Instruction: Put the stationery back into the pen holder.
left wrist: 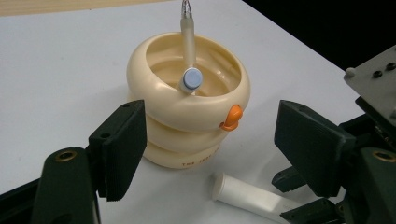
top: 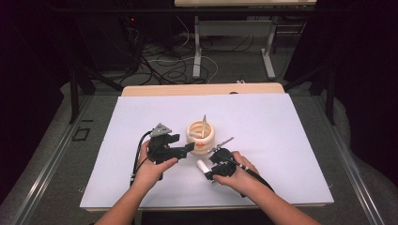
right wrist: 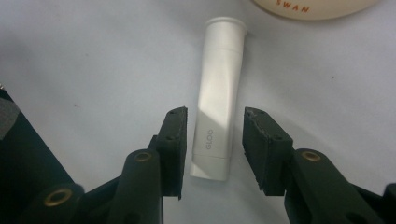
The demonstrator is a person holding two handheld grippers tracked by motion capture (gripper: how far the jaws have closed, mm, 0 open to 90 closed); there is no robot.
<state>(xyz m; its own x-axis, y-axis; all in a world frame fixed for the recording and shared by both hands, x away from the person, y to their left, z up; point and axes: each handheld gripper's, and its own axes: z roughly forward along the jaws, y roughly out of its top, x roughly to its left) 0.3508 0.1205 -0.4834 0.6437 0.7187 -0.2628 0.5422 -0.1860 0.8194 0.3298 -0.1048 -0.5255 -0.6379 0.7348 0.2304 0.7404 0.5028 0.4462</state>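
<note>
Beside the cream holder (left wrist: pixel 187 116), white glue stick (right wrist: pixel 218 98) — between right gripper (right wrist: pixel 215 140) pads, untouched.

Two hand-held grippers low over the tabletop, forearms coming in from the near edge.

The left hand (top: pixel 149 169) holds the left gripper (top: pixel 187 147) level, pointing toward the right, its jaws standing apart with no pad pressing on anything. The right hand (top: pixel 241 174) tips the right gripper (right wrist: pixel 215 135) downward, its jaws set a narrow gap apart and not pressing on what lies between them.
</note>
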